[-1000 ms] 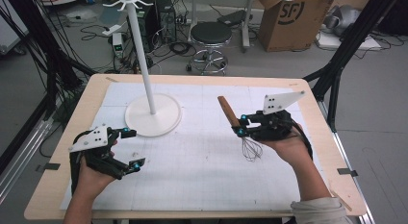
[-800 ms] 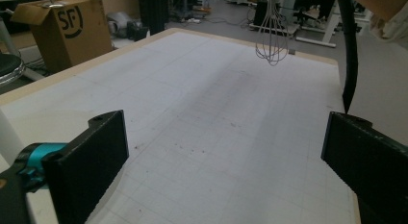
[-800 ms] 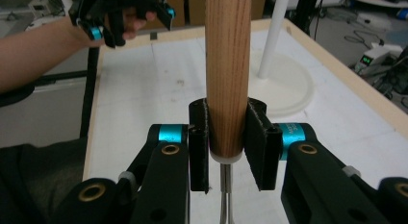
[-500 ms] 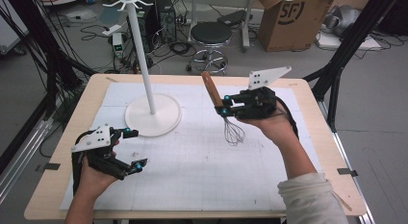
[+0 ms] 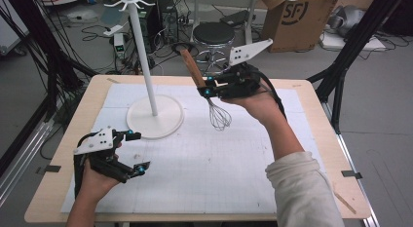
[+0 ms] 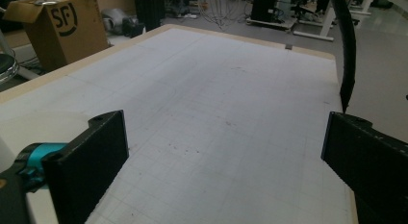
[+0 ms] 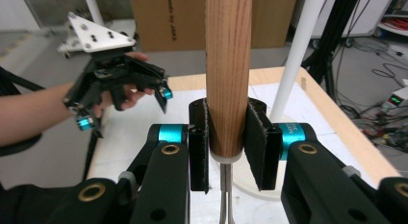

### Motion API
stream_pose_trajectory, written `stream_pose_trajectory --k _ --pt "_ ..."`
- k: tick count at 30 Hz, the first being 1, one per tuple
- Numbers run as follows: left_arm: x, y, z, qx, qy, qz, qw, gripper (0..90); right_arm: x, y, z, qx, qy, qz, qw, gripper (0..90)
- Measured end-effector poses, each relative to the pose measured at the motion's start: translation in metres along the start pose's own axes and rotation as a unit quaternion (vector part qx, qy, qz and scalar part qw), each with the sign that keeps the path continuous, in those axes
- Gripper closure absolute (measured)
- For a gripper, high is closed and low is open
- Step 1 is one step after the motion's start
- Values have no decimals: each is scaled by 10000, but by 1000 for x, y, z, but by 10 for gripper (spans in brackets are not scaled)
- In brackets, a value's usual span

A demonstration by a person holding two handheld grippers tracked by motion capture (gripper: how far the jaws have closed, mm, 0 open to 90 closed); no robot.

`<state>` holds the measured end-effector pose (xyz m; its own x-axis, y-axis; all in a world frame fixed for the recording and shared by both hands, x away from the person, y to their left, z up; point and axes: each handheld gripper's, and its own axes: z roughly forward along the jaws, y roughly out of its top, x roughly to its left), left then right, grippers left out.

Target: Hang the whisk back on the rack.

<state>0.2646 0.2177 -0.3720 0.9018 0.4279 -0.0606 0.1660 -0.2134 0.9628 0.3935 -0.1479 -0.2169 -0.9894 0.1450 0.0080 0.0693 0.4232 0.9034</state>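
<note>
The right gripper (image 5: 207,85) is clamped on the wooden handle of a whisk (image 5: 217,115), jaws pressed to both sides of the handle, holding it above the table (image 5: 311,115) with the wire head hanging down, just right of the white stand (image 5: 155,121). The left gripper (image 5: 136,151) rests low over the gridded mat (image 5: 204,168), jaws wide apart, nothing between them.
</note>
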Motion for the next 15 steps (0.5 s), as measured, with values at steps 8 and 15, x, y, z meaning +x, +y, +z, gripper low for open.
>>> stream_pose_trajectory --k 8,15 --pt "0 0 0 4 3 13 10000 31 -17 20 14 -64 21 26 10000 735" --pt "0 -1 0 -17 -12 -17 10000 31 -27 40 28 -8 84 -43 10000 735"
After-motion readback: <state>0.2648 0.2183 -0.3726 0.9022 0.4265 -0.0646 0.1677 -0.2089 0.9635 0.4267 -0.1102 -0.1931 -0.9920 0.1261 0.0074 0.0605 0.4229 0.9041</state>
